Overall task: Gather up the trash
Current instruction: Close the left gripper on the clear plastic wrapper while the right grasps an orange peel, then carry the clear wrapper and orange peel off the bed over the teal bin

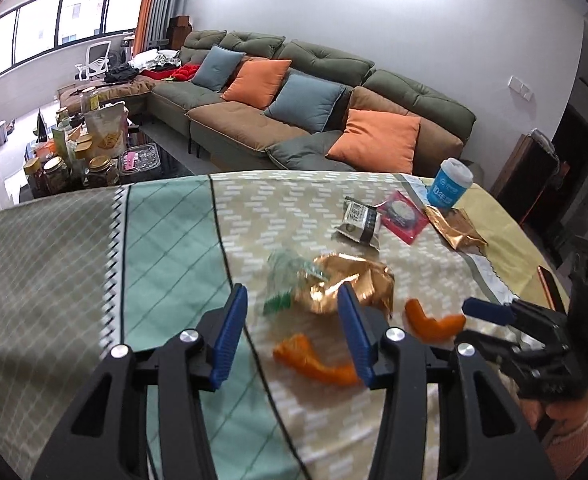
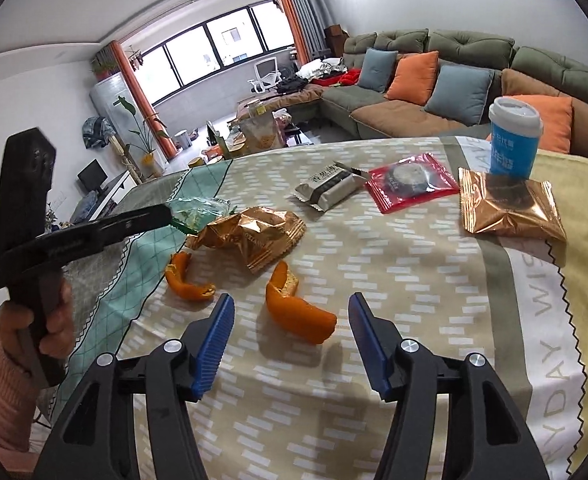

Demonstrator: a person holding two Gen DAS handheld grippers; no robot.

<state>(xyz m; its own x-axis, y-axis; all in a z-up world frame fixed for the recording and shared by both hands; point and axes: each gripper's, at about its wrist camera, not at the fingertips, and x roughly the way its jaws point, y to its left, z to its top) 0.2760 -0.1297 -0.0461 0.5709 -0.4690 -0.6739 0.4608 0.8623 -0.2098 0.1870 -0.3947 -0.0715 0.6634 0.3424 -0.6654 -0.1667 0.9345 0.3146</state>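
Observation:
Trash lies on the patterned tablecloth point(image 2: 373, 360). A crumpled gold wrapper point(image 1: 353, 280) point(image 2: 254, 236) sits beside a clear green wrapper point(image 1: 290, 276) point(image 2: 198, 212). Two orange peels lie near: one point(image 1: 313, 360) point(image 2: 186, 278) toward the left, one point(image 1: 433, 320) point(image 2: 297, 312) toward the right. My left gripper point(image 1: 292, 304) is open and empty, just short of the two wrappers. My right gripper point(image 2: 290, 312) is open, its fingers either side of the right peel without touching it. The right gripper also shows in the left wrist view point(image 1: 489, 310).
Farther back lie a grey snack packet point(image 2: 329, 190), a red packet point(image 2: 411, 180), a flat gold packet point(image 2: 509, 208) and a blue paper cup point(image 2: 513, 140). A sofa with cushions point(image 1: 313, 92) and a cluttered coffee table point(image 1: 86, 148) stand beyond the table.

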